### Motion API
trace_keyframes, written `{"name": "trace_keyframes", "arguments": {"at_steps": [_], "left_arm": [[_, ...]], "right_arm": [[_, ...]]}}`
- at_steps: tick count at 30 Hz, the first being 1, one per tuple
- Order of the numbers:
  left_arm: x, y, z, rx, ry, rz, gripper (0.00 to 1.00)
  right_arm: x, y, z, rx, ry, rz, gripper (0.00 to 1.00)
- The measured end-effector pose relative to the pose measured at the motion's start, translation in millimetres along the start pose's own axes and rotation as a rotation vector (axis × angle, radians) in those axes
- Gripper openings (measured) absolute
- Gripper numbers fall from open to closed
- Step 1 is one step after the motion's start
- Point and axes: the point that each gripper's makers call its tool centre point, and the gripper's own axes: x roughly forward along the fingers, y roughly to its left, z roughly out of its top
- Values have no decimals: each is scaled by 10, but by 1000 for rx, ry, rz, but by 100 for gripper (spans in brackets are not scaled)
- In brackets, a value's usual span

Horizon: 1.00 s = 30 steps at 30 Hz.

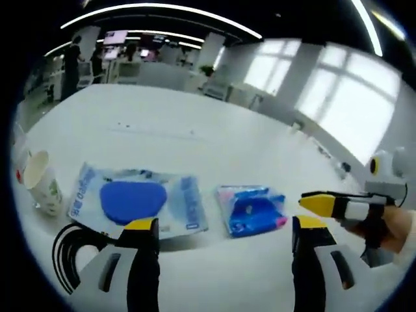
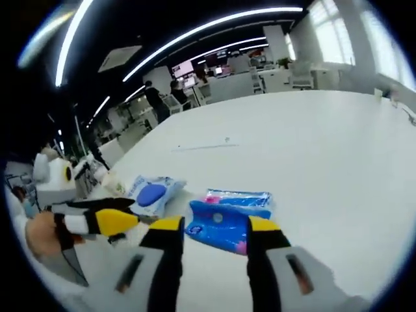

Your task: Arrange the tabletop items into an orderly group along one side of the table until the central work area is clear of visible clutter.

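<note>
On the white table (image 1: 195, 143), seeing a big clear packet with a blue oval (image 1: 133, 200) lying flat, and a smaller blue-and-pink packet (image 1: 252, 209) just beside it to the right. Also spotting a paper cup (image 1: 44, 182) standing upright at the far left and a black cable (image 1: 68, 250) looping near it. Left gripper (image 1: 224, 233) hovering with jaws wide apart, holding nothing. Right gripper (image 2: 214, 227) hanging open too, gripping nothing, just short of the blue-and-pink packet (image 2: 224, 227).

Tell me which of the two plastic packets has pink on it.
The smaller packet, lying to the right in the left gripper view. Pink trims its edges; the larger packet is only blue and white, with a big blue shape inside.
</note>
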Motion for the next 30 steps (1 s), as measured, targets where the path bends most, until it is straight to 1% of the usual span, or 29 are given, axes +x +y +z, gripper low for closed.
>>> {"name": "trace_keyframes", "arguments": {"at_steps": [5,12,15,20,24,27,30], "left_arm": [[51,-28,-22,-16,11,-10,79],[110,-104,1,-16,12,-36,77],[161,-131,8,-9,17,-42,74],[256,-181,0,8,35,-52,71],[342,-217,12,4,44,-57,68],[402,-232,11,12,53,-55,66],[470,-235,-24,24,72,-53,63]], "right_arm": [[32,13,-13,-2,9,9,35],[64,-13,-9,3,10,16,35],[56,-84,-11,9,8,0,34],[43,-275,-9,38,0,-40,34],[42,-420,-7,66,-5,-66,34],[59,-492,-19,86,-3,-74,34],[98,-552,-69,98,13,-80,34]]}}
